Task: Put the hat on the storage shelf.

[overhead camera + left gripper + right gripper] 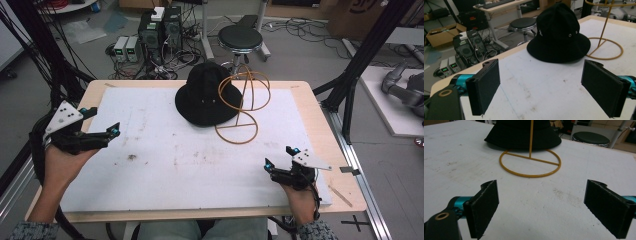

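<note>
While both hands rest at the near side, the worktop [305,107] carries a white board [165,165] that covers most of its surface. Black bucket hat [207,95] lies brim-down at the far edge of the board, about midway along it, crown up. Gold wire hat stand [243,102] stands upright just beside the hat, toward the right edge; its ring base [530,165] lies flat on the board and its looped top rises beside the crown. From the high view the hat brim appears to overlap the stand's base ring; contact cannot be confirmed.

Left gripper [102,122] is held above the left edge of the worktop, jaws spread wide, nothing between them. In the left gripper view the hat [559,37] sits well ahead of the jaws, far from contact, with the stand [605,47] to its right.

Right gripper [279,157] is low over the near right corner of the board, jaws also spread wide and empty. In the right gripper view the ring base lies straight ahead, well apart from the jaws, the hat [522,133] behind it.
</note>
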A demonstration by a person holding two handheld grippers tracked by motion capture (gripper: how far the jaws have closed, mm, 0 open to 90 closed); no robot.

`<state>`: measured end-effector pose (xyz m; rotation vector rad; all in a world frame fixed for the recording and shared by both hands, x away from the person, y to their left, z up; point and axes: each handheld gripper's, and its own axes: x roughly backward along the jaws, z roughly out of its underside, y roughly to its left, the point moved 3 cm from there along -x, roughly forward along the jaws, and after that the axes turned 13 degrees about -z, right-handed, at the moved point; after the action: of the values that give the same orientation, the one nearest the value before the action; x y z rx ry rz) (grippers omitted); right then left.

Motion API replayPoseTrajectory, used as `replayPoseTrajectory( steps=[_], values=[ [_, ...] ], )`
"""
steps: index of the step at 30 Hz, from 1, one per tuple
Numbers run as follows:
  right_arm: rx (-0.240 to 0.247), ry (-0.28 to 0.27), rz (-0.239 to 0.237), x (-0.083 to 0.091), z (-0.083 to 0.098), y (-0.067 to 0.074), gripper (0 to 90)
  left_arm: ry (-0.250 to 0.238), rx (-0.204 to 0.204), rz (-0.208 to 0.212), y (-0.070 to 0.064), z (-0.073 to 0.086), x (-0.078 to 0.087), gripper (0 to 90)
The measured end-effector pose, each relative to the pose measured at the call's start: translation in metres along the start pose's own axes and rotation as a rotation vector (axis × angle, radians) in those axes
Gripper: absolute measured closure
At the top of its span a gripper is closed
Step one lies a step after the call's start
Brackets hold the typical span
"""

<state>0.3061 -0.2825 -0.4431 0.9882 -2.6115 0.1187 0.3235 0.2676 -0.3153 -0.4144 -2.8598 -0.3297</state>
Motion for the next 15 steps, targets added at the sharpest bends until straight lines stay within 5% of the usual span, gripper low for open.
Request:
replayPoseTrajectory(
  steps=[4,15],
  values=[
    [0.003,0.001,-0.001,0.0,0.0,0.0,12.3,-0.01,-0.038,0.016,-0.004,-0.028,-0.006,15.8],
    [-0.003,0.002,-0.001,0.004,0.002,-0.001,12.3,-0.024,-0.015,0.084,-0.005,-0.072,-0.021,15.8]
  ],
)
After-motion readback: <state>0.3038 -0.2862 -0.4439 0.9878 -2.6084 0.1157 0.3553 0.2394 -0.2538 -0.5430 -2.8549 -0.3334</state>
